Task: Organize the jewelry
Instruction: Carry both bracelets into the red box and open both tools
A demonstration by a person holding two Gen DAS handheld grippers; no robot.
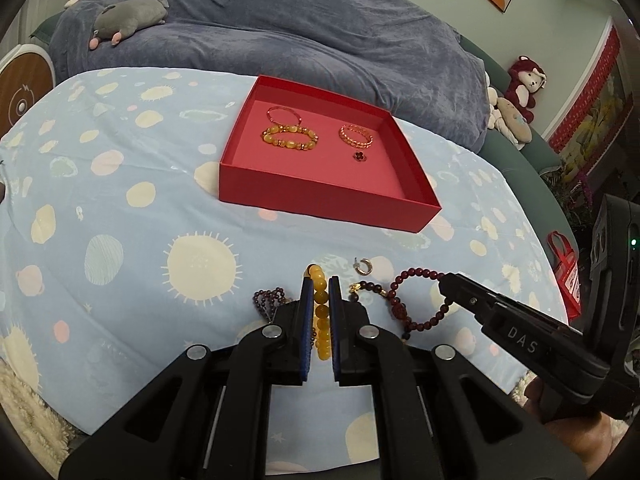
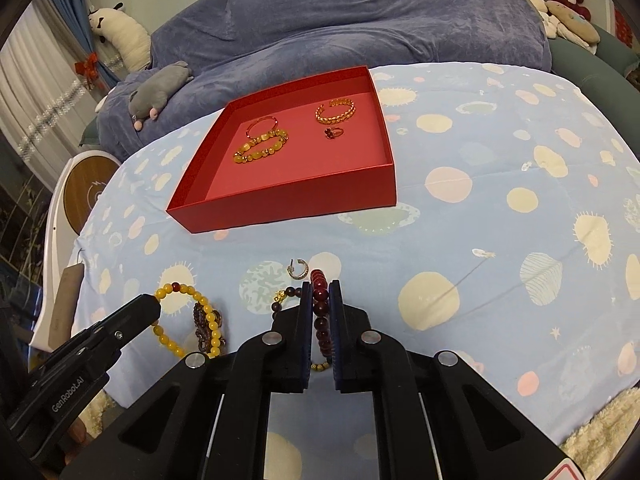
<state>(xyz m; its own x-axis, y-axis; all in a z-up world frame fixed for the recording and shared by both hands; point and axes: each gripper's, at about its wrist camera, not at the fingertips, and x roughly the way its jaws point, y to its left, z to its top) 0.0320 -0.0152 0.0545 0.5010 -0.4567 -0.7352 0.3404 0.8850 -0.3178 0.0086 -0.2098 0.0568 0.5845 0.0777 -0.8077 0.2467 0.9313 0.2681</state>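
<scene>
Both tools are matte black plastic: the left hand-held gripper (image 1: 321,284) and the right hand-held gripper (image 2: 321,286) each have two flat fingers lined with blue ribbed pads (image 2: 307,320), carried on angled link arms with triangular cut-outs and round silver pivot pins. Seen from the side, the right one bears white "DAS" lettering, a small screw and a green light on its body. The left one reads "GenRobot.AI" along its arm.

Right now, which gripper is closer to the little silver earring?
Right. The right gripper sits just behind the silver earring; the left gripper is farther off to its side.
</scene>
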